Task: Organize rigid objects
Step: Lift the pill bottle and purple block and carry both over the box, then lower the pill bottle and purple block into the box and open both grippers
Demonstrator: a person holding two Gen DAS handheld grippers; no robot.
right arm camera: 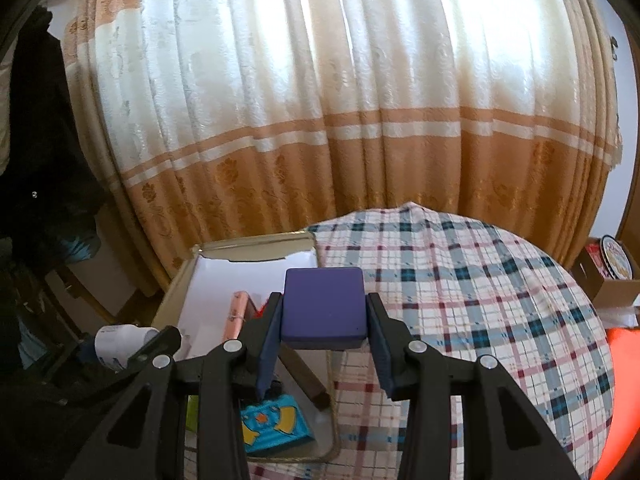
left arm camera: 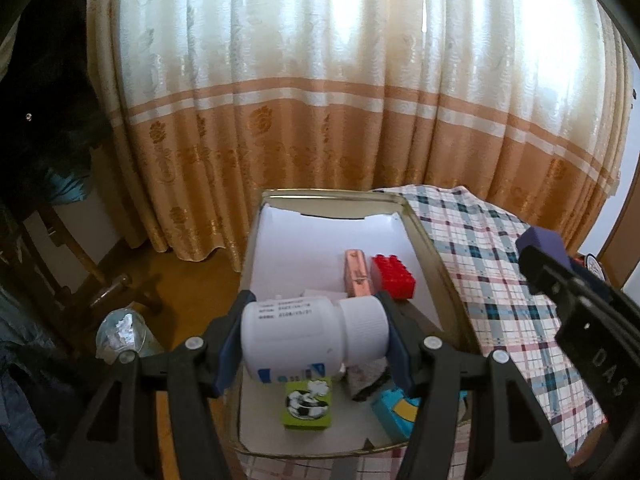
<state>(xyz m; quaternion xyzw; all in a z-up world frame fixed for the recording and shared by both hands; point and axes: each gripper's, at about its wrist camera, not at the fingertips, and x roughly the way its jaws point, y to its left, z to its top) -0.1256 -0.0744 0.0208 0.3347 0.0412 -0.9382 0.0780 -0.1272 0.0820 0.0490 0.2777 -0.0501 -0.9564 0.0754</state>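
My left gripper (left arm camera: 316, 340) is shut on a white pill bottle (left arm camera: 312, 336), held sideways above the near end of a metal tin (left arm camera: 440, 252) lined with white paper. In the tin lie a red brick (left arm camera: 394, 277), a pink bar (left arm camera: 358, 273), a green soccer block (left arm camera: 308, 404) and a blue block (left arm camera: 394, 412). My right gripper (right arm camera: 324, 316) is shut on a purple block (right arm camera: 324, 306), held above the tin's right edge (right arm camera: 312, 240). The purple block (left arm camera: 540, 242) and the right gripper also show at the right of the left wrist view.
The tin sits on a round table with a plaid cloth (right arm camera: 480, 300). A curtain (right arm camera: 320, 100) hangs behind. A chair (left arm camera: 80, 264) and a bin (left arm camera: 120, 332) stand on the floor at left. A cardboard box (right arm camera: 612, 276) sits at far right.
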